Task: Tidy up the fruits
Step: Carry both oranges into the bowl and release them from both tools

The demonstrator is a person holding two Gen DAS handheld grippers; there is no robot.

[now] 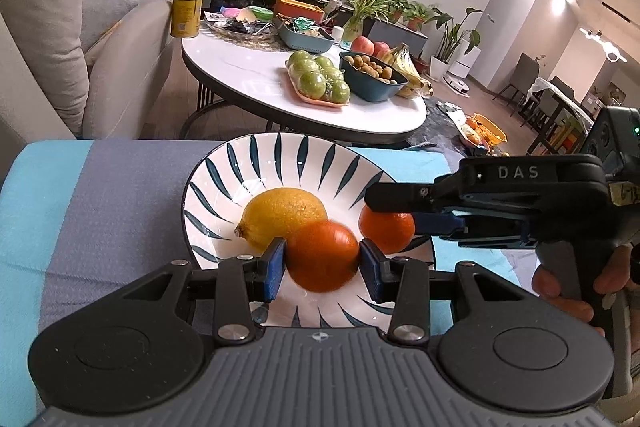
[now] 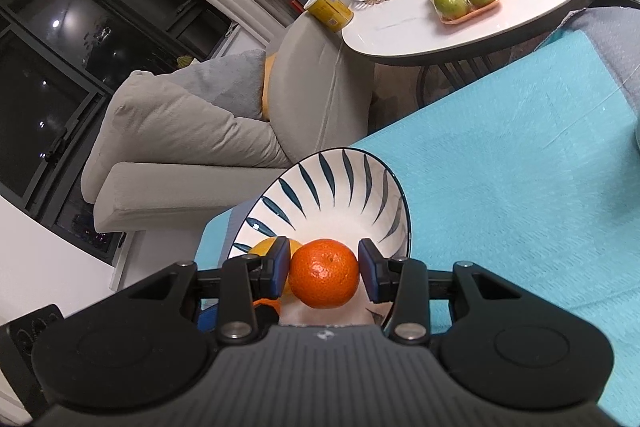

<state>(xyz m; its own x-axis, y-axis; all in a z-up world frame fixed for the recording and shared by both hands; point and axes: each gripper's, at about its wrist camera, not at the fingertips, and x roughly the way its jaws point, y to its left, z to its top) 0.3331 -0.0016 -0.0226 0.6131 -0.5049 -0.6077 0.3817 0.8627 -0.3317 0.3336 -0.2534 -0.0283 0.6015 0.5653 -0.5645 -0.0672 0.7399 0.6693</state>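
Fruit sits between both sets of blue pads. In the left wrist view, the left gripper (image 1: 323,259) is partly closed around a darker orange (image 1: 322,255), with a pad against each side of it, so it grips the fruit just above the near half of the striped bowl (image 1: 224,163). A lemon (image 1: 280,215) lies in the bowl at about ten o'clock from that orange, touching it or nearly so. At two o'clock, the right gripper (image 1: 390,223) reaches in from the right edge, its upper finger across the top of a second orange (image 1: 387,231) over the bowl's right side; a hand (image 1: 568,291) holds its handle. The bowl rests on a blue and grey cloth (image 1: 100,195).

In the right wrist view, the right gripper (image 2: 324,273) clamps the mandarin-like orange (image 2: 324,273) between its pads, at six o'clock inside the striped bowl (image 2: 360,179). The lemon (image 2: 264,247) peeks out behind the left finger at nine o'clock. Beyond, at one o'clock, a white table (image 2: 540,11) carries other fruit.
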